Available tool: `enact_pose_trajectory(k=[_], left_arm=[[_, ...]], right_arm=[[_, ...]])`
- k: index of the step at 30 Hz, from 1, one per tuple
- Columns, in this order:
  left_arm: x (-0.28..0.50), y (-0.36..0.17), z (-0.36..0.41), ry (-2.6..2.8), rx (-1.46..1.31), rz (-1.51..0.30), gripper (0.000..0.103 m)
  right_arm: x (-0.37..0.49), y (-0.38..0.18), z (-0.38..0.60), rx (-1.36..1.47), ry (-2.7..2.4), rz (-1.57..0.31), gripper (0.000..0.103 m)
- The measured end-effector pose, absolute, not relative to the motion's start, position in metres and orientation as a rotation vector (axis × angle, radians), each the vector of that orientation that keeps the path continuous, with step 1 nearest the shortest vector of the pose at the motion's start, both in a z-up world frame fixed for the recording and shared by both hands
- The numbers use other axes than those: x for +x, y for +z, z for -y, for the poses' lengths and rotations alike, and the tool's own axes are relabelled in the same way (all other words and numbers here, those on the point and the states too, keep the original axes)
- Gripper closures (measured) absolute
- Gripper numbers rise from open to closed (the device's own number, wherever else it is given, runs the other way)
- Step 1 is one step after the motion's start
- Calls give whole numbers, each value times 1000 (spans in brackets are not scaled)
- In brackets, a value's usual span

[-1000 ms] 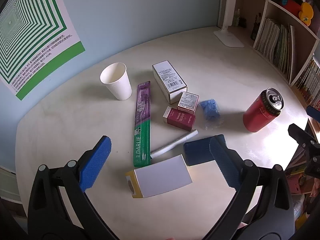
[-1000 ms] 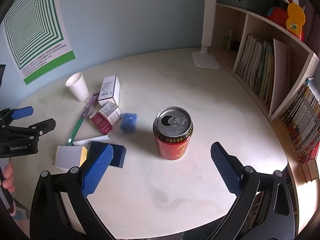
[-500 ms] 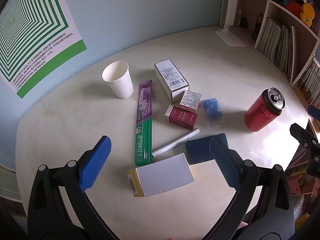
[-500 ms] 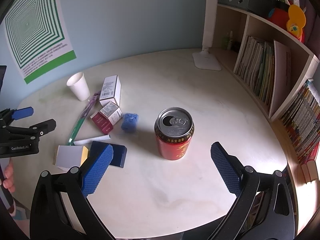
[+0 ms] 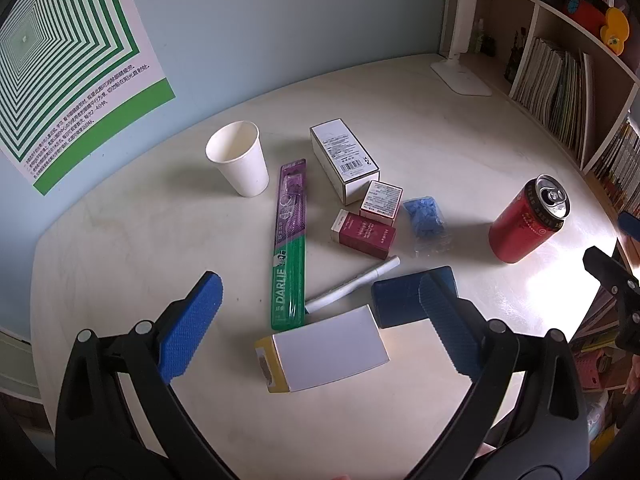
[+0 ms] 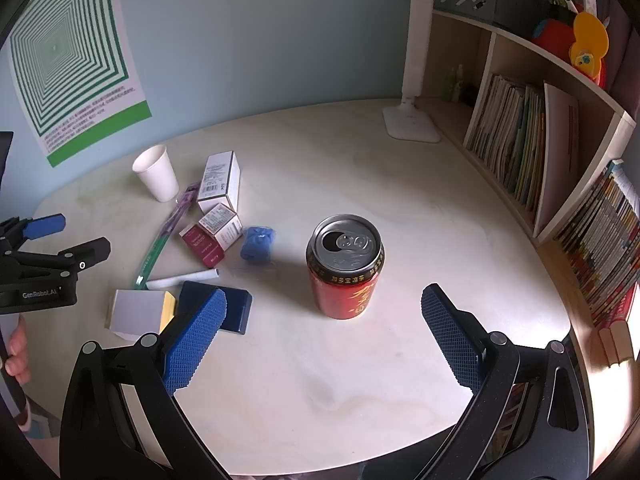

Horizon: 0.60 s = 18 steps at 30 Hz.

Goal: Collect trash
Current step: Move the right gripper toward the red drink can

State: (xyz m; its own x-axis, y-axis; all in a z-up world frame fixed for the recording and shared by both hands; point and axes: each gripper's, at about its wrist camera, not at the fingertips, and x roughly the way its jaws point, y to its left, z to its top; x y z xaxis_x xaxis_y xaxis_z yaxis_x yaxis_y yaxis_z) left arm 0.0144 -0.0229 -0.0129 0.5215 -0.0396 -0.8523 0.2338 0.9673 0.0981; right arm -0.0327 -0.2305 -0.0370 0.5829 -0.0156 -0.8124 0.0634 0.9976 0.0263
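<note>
Trash lies on a round white table (image 5: 120,240). A paper cup (image 5: 238,164), a toothbrush pack (image 5: 290,240), a white box (image 5: 344,160), a small white box (image 5: 381,202), a dark red box (image 5: 364,234), a blue crumpled bag (image 5: 425,216), a white pen (image 5: 352,285), a navy box (image 5: 400,300) and a white-and-yellow box (image 5: 326,352) sit together. A red can (image 6: 345,266) stands upright apart. My left gripper (image 5: 316,328) is open above the white-and-yellow box. My right gripper (image 6: 322,338) is open, just short of the can.
A white desk lamp (image 6: 412,124) stands at the table's far right. A bookshelf (image 6: 520,140) full of books runs along the right edge. A green-striped poster (image 5: 60,60) hangs on the blue wall behind.
Both grippers have drifted slightly; the objects sit a little lower and nearer in both views. Nothing was taken hold of or moved.
</note>
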Motion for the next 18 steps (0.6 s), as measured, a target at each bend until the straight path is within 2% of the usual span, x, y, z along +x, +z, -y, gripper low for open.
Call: enact_pose_trajectory(k=[18], left_arm=[[22,-23,27,-188,227,-1033,7]], right_arm=[[-28,-44,233,53,-48,-962,6]])
